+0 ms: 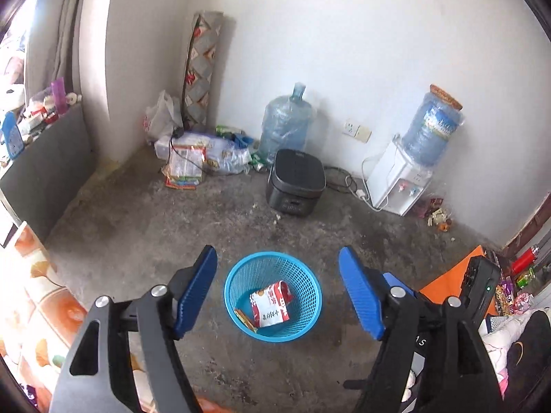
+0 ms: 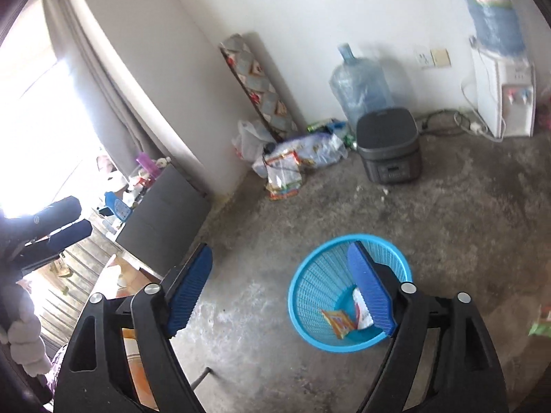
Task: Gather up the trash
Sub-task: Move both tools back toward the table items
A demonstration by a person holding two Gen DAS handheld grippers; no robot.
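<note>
Two wrappers lie in the blue mesh basket (image 1: pixel 273 297) — a red-and-white packet (image 1: pixel 271 304) leaning against its inner wall and an orange-yellow one (image 2: pixel 339 321) flat on its bottom. We see nothing else inside it. The basket stands upright on the bare concrete floor (image 1: pixel 172 227), below and ahead of our left gripper (image 1: pixel 277 296), framed squarely between its two blue pads (image 1: pixel 196 292); those jaws stand wide apart with nothing between them. Our right gripper (image 2: pixel 280 289) is likewise spread wide and empty; from its own camera the basket sits off to the right, partly behind the right-hand pad (image 2: pixel 370 292). Beyond both pairs of jaws, well apart from the basket, a dark rice cooker (image 1: pixel 295 182) rests on the floor, with a water jug (image 1: pixel 284 124) behind it and a white dispenser (image 1: pixel 401 180) to its right against the wall.
</note>
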